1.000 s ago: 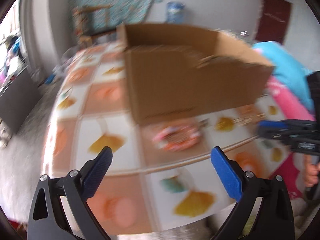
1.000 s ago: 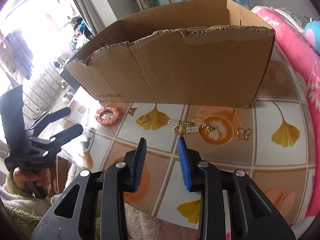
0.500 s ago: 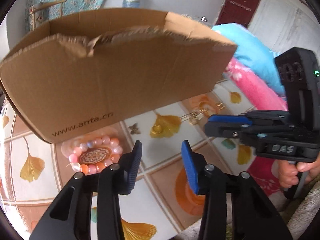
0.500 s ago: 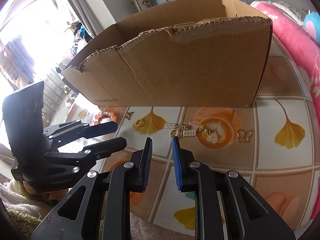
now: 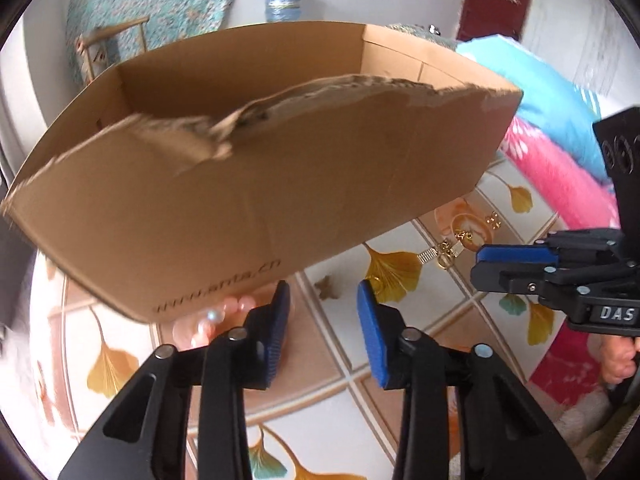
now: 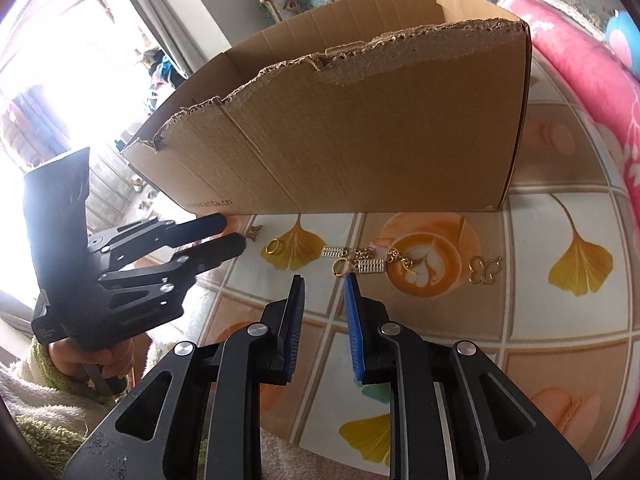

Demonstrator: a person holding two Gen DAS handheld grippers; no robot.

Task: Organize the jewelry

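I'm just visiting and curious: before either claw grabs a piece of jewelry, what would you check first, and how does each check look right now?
1. Left gripper empty: ok, nothing between its pads; its jaws have just been closing.
2. Right gripper empty: ok, narrow gap, nothing held.
3. Pink bead bracelet reachable: cannot tell, partly hidden by the left finger and the cardboard box.
4. Gold ring and charms lie free on the tablecloth: ok.
5. Box top open: ok.
6. Grippers apart from each other: ok.

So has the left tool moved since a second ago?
Yes. In the right wrist view the left tool has advanced rightward toward the cardboard box, its jaws having just been closing, nothing between them.
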